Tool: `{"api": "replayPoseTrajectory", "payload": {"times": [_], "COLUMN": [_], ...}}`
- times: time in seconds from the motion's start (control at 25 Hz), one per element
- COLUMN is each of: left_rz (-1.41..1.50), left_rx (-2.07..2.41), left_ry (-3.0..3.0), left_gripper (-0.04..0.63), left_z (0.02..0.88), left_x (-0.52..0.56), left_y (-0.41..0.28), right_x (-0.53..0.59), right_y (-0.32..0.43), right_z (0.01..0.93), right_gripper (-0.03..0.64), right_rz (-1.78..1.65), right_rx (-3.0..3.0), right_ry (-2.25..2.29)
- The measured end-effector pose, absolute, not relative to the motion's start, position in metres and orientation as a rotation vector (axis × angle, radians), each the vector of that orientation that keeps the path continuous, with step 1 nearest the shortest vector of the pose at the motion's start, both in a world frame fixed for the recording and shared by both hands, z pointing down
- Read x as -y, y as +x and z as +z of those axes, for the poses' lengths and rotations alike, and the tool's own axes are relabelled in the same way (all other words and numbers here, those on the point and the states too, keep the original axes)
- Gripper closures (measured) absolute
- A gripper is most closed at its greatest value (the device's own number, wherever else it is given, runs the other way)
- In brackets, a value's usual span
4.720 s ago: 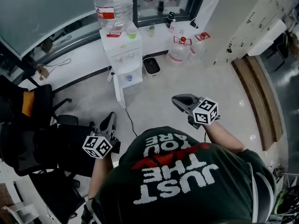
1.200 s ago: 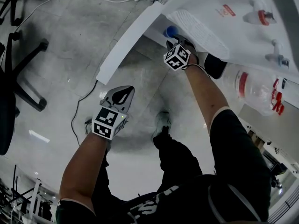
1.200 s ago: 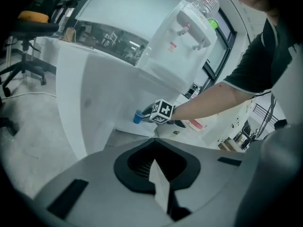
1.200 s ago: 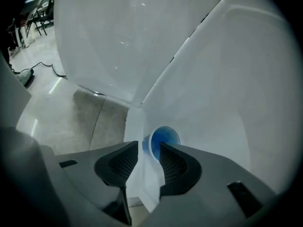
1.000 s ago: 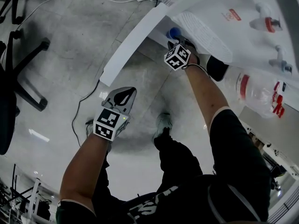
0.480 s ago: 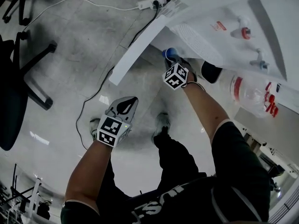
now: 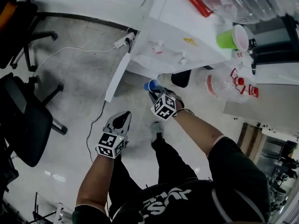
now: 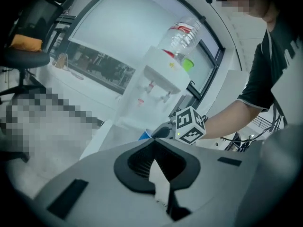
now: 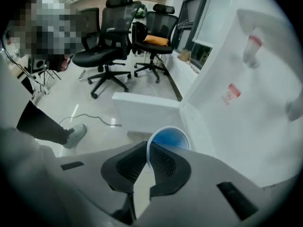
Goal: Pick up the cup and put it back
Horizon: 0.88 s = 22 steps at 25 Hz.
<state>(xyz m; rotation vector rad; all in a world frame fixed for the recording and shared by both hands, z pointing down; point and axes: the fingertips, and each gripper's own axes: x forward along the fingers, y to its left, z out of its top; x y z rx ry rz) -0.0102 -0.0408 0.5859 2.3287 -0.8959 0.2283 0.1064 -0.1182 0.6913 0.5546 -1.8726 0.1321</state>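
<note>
A blue cup [image 7: 152,85] hangs in front of the white water dispenser [image 7: 177,36], just below its taps. My right gripper [image 7: 154,93] is shut on the cup's rim; its jaws have just been closing with the rim between them. In the right gripper view one pad sits inside the cup [image 9: 168,138] and the other outside, and my right gripper [image 9: 147,157] tilts steeply down. My left gripper [image 7: 122,117] is held lower left over the floor, shut and empty. The left gripper view shows my left gripper [image 8: 154,162], with the cup [image 8: 144,135] beyond it.
The dispenser's lower door [image 7: 117,78] stands open to the left. A green cup [image 7: 227,38] sits on the dispenser's top. A clear water jug [image 7: 224,85] lies on the floor to the right. A power strip [image 7: 122,41] and cable run left; office chairs [image 7: 28,120] stand beyond.
Both grippers have risen. The right one has come up and away from the dispenser's lower compartment with the blue cup in its jaws. The dispenser's top has come into view.
</note>
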Motion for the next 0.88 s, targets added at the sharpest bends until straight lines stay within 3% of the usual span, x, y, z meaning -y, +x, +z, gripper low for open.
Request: {"api": "replayPoseTrajectory", "payload": {"times": [0.88], "left_rz": [0.043], "left_rx": [0.936], "left_ry": [2.602], "left_gripper": [0.588], "left_z": [0.146], "left_x": [-0.03], "left_y": [0.001], "right_x": [-0.008], "right_y": [0.106], "right_z": [0.171], "right_gripper": [0.569], "right_rz": [-0.027], "right_rx": [2.196], "right_ry": [0.54]}}
